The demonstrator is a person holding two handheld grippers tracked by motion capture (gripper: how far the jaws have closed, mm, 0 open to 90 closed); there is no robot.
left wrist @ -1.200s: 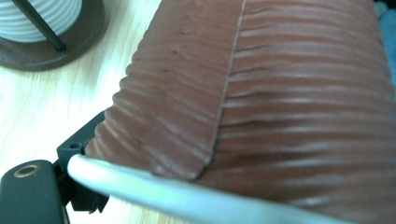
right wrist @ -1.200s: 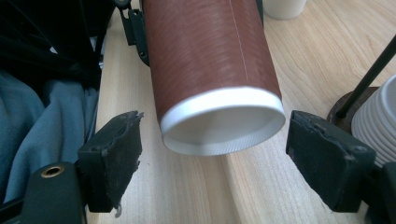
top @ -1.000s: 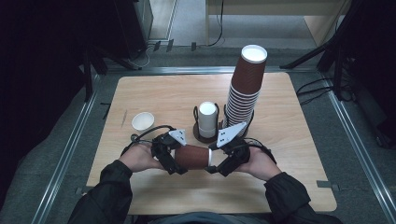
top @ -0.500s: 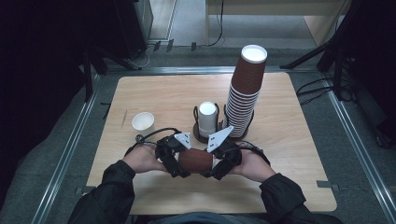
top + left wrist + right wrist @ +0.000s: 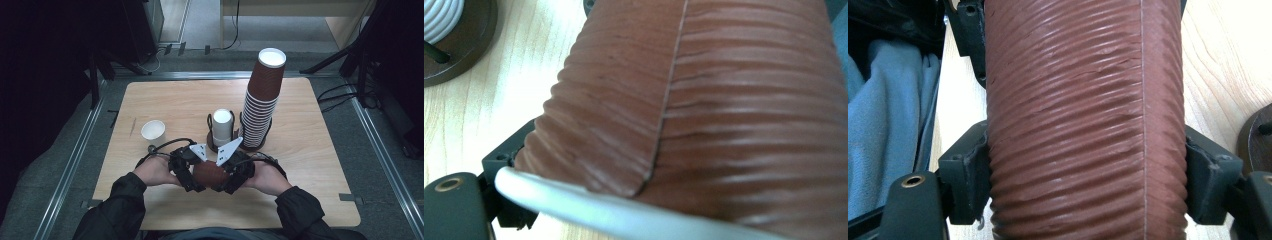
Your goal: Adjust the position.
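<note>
A brown ribbed paper cup [image 5: 210, 174] lies on its side just above the table's front middle, held between both grippers. My left gripper [image 5: 192, 175] has the cup's white-rimmed end; in the left gripper view the cup [image 5: 704, 100] is very close, with one black finger [image 5: 506, 212] against its wall by the rim. The left jaws have just been opening slightly with the cup still between them. My right gripper [image 5: 231, 175] is shut on the other end. In the right gripper view its pads press both sides of the cup [image 5: 1073, 120].
Behind the hands a tall stack of brown cups [image 5: 262, 95] stands in a wire holder, with a white cup stack [image 5: 222, 125] in a second holder beside it. A small white cup [image 5: 152, 131] sits at the left. Bare wooden table [image 5: 310, 165] lies to the right.
My right gripper has slid left along the brown cup toward the left gripper. The two hands now sit closer together and the visible part of the cup is shorter.
</note>
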